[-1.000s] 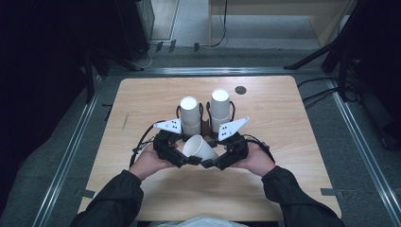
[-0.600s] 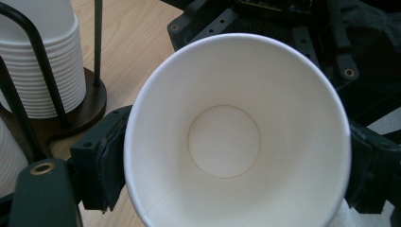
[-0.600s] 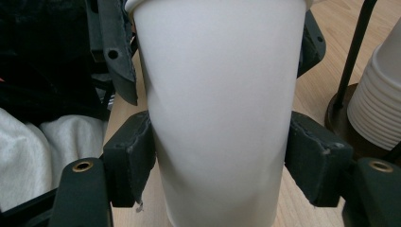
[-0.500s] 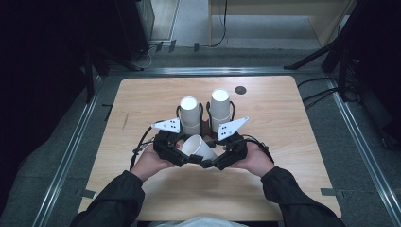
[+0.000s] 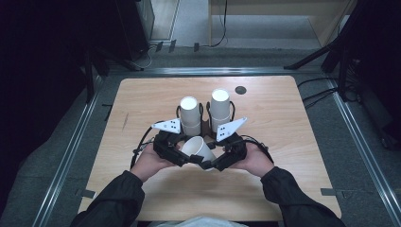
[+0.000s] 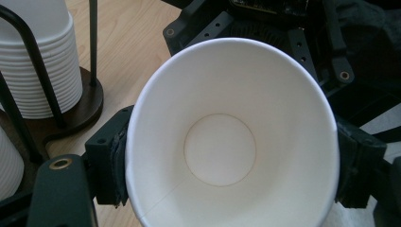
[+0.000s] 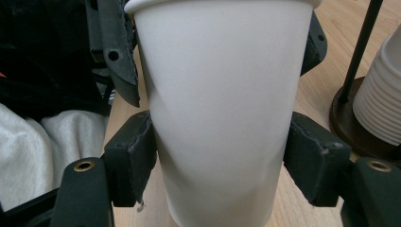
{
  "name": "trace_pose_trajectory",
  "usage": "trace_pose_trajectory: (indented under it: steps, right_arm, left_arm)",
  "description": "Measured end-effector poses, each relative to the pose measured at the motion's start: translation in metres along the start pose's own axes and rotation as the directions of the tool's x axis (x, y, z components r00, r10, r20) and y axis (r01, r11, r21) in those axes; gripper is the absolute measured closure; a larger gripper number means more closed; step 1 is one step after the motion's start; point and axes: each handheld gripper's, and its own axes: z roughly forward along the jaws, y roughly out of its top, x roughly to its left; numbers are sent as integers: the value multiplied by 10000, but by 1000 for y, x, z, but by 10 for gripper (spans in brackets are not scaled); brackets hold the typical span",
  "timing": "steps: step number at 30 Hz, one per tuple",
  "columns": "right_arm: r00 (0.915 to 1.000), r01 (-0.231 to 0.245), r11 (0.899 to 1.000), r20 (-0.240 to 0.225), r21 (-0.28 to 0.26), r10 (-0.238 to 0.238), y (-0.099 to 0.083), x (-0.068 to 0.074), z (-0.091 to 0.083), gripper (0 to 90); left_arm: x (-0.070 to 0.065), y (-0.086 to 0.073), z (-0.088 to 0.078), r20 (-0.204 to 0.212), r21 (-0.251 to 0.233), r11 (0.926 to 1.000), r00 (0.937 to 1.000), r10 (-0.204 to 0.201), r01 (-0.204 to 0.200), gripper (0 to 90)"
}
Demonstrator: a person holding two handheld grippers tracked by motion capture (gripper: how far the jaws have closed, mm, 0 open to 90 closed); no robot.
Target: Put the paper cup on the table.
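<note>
Your paper cup (image 5: 197,149) is plain white, tapered, with a rolled rim and a faint seam down the inside wall; it lies tipped on its side between your two hands, low over the near middle of the table (image 5: 293,142). In the left gripper view you look straight into its mouth (image 6: 227,142) to the round bottom disc. Your left gripper (image 5: 177,152) has the rim end between its pads, which touch both sides; its jaws have just been closing in on the cup. Your right gripper (image 5: 218,161) clamps the narrower body nearer the base, both pads flat against the wall (image 7: 217,118), its jaws having just closed a little further. Just beyond the grippers stand two stacks of cups (image 5: 190,113) in a dark wire holder (image 5: 204,126) on a round base, close to the cup's far side. Bare wood runs wide to left and right, and between your forearms to the near edge. A small dark disc (image 5: 240,90) lies near the far edge.
</note>
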Motion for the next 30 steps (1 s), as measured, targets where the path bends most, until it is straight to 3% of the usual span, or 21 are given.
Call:
trace_pose_trajectory:
  steps: [7, 10, 12, 18, 25, 30]
  right_arm:
    - [9999, -119, 9999, -14, 42, 119, 0, 0, 0, 304]
    - [9998, -213, 9998, -59, 19, 213, 1, 0, 1, 241]
    - [9994, -153, 9999, 321, 41, 151, 2, 1, 2, 217]
    - [9983, -98, 9995, 572, 311, 80, -1, 2, 6, 212]
    - [9924, 627, 9945, 1006, 843, -711, -9, 8, 8, 212]
    - [9906, 696, 9911, 1096, 1137, -821, -14, 12, 9, 212]
  left_arm:
    - [-2, 2, 0, -112, 64, 10000, 9999, 64, -63, 211]
    - [-2, 2, 1, -75, 127, 9999, 10000, 39, -38, 215]
    - [-2, 3, 0, -37, 112, 9999, 10000, -6, 7, 215]
    - [-2, 5, -3, -170, 181, 9998, 9998, 82, -79, 214]
    - [0, 7, -6, -164, 327, 9992, 9996, 235, -229, 211]
    - [1, 9, -8, -212, 488, 9982, 9992, 346, -335, 209]
